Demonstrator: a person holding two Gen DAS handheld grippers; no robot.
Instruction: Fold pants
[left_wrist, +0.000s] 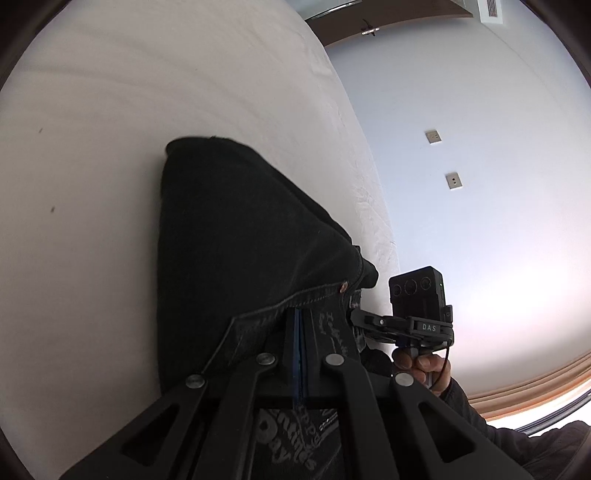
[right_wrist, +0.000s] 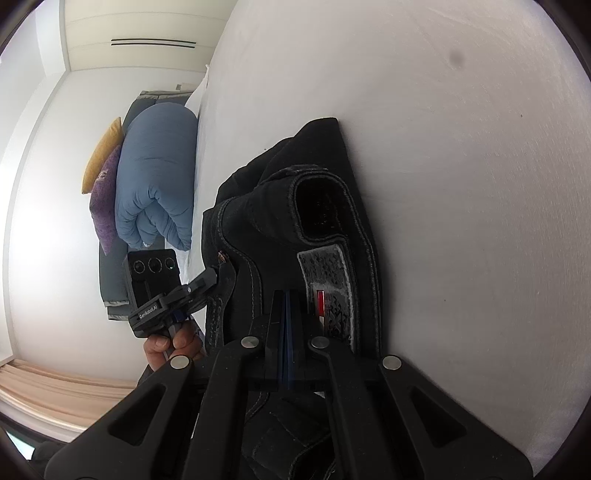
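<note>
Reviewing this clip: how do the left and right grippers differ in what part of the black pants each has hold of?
The left gripper pinches the waistband by the printed leather patch, near a copper rivet; the right gripper pinches it beside the woven inner label with a red tag. By the left gripper the black pants lie smooth and flat; by the right gripper they bunch, with an open fold. Both are shut on the waistband over the white bed.

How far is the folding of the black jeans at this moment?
Done: both grippers have taken hold. The left gripper and the right gripper are each shut on the waistband of the black jeans. In hand: the jeans lie long on the white bed, legs stretched away. Left: no fold across the length is visible yet, so the real folding remains.
</note>
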